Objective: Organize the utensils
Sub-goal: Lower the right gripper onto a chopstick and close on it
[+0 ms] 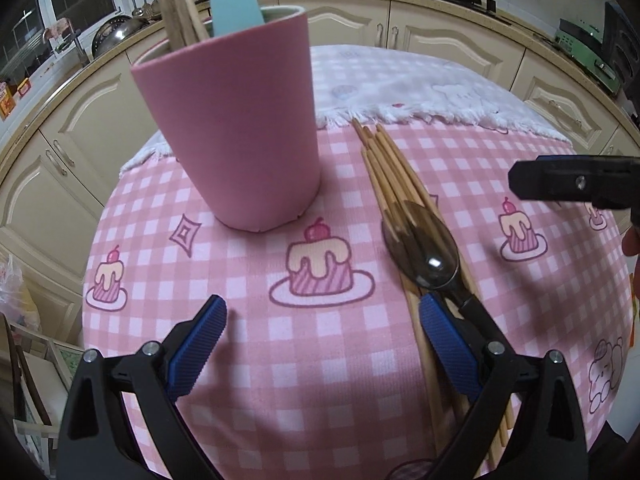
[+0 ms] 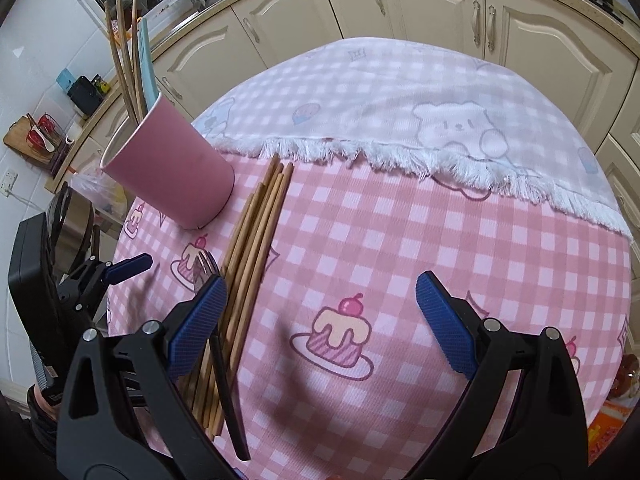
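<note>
Your left gripper [image 1: 322,344] and right gripper [image 2: 320,320] both hang spread apart over the table [image 1: 248,360], holding nothing, so the next pickup is the step in hand. One pink cup [image 1: 232,128] stands far left with some utensils already inside. One dark spoon [image 1: 432,256] lies on a bundle of about seven chopsticks [image 1: 384,164] just right of the cup; you'd likely close on the spoon first.

Both the left gripper [image 1: 322,330] and the right gripper [image 2: 322,312] share one build: matte black plastic arms, silver round-head screws at the pivots, and blue finely ribbed pads [image 1: 198,346] facing inward on each finger.
</note>
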Available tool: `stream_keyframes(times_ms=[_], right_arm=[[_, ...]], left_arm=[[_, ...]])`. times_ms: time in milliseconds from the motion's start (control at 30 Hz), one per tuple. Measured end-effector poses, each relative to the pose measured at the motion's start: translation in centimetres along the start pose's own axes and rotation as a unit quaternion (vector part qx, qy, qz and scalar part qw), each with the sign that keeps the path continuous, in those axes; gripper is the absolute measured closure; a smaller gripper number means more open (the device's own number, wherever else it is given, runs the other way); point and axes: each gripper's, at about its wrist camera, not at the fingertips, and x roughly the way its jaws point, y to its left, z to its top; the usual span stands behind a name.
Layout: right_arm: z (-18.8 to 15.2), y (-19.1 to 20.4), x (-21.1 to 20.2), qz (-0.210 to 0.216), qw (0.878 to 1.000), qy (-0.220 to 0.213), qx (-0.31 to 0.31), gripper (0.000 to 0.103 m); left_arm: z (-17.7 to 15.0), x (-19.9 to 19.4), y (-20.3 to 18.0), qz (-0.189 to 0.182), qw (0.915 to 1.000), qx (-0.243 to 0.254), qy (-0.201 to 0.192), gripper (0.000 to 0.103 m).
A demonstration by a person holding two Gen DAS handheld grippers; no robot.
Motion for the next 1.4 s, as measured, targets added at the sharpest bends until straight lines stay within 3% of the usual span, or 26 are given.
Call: stream_keyframes(times_ms=[233, 700, 767, 1000, 1067, 1100, 1167, 1333, 1400], right_arm=[[-0.3, 0.7, 0.7, -0.018, 1.000, 0.013, -0.016, 0.009], [-1.0, 4.4, 4.1, -0.106, 0.988, 0.045, -0.100, 0.010], [-0.9, 4.3, 4.2, -0.122, 0.986, 0.050, -0.103, 0.018], [-0.6, 5.4, 4.6, -0.129, 0.984, 0.062, -0.105, 0.027], [-0.3, 5.5, 4.7, -0.133, 0.985, 0.059, -0.097, 0.036], [0.0, 5.5, 4.6, -0.134, 0.985, 0.057, -0.092, 0.041], [0.6, 5.2, 4.5, -0.133, 0.987, 0.056, -0.077, 0.067], [1.6, 5.8, 5.2, -0.141, 0.985, 0.056, -0.080, 0.069], [2.1, 5.9, 5.6, -0.134, 0.985, 0.052, -0.091, 0.075]], left_arm=[[0.4, 1.1, 0.4, 0.010, 0.9997, -0.018, 0.010, 0.008], [0.1, 0.7, 2.3, 0.042, 0.9990, -0.017, 0.004, 0.008], [0.1, 0.7, 2.4, 0.040, 0.9990, -0.017, 0.004, 0.008], [1.0, 0.7, 2.6, 0.049, 0.9988, -0.004, 0.006, 0.008], [1.4, 0.9, 2.2, 0.054, 0.9985, 0.004, 0.007, 0.008], [1.7, 1.0, 2.1, 0.055, 0.9985, 0.007, 0.008, 0.010], [2.0, 1.1, 1.8, 0.045, 0.9989, 0.008, 0.014, 0.022], [2.9, 1.5, 1.0, 0.013, 0.9996, 0.007, 0.026, 0.046], [3.2, 1.5, 0.6, -0.005, 0.9996, 0.007, 0.027, 0.065]])
